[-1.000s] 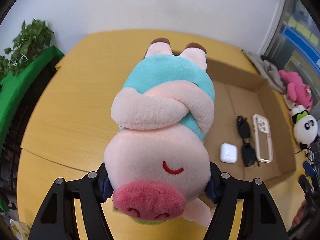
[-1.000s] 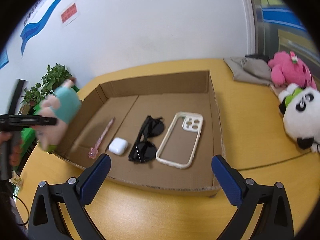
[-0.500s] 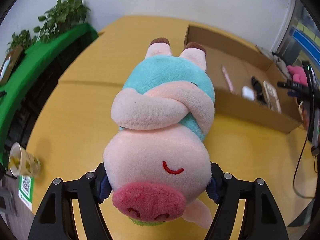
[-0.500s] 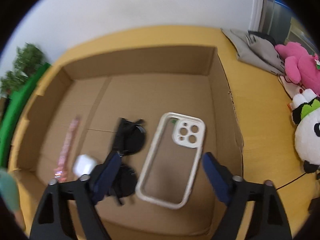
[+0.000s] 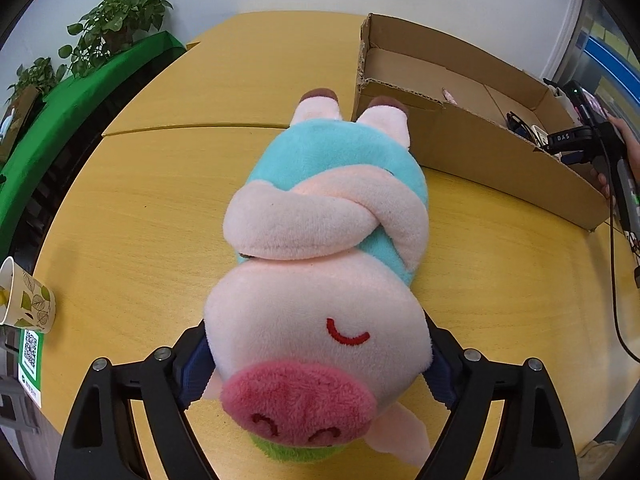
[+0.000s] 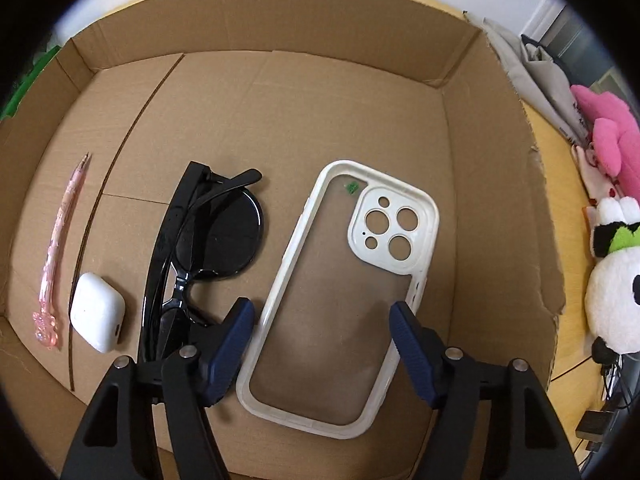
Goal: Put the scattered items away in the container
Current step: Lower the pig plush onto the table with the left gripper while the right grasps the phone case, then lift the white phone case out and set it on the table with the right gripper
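Observation:
My left gripper is shut on a plush pig, pink with a teal shirt, gripped at the head. It hangs over the yellow table, left of the cardboard box. My right gripper is open inside the box, its jaws on either side of a clear phone case with a white rim. Black sunglasses, a white earbud case and a pink pen lie on the box floor to its left.
A paper cup stands at the table's left edge. Green plants are behind the table. A pink plush, a panda plush and a grey bag lie right of the box.
My left gripper has swung away with the pig, so the box now lies off to the right. My right gripper has gone down into the box and narrowed around the phone case.

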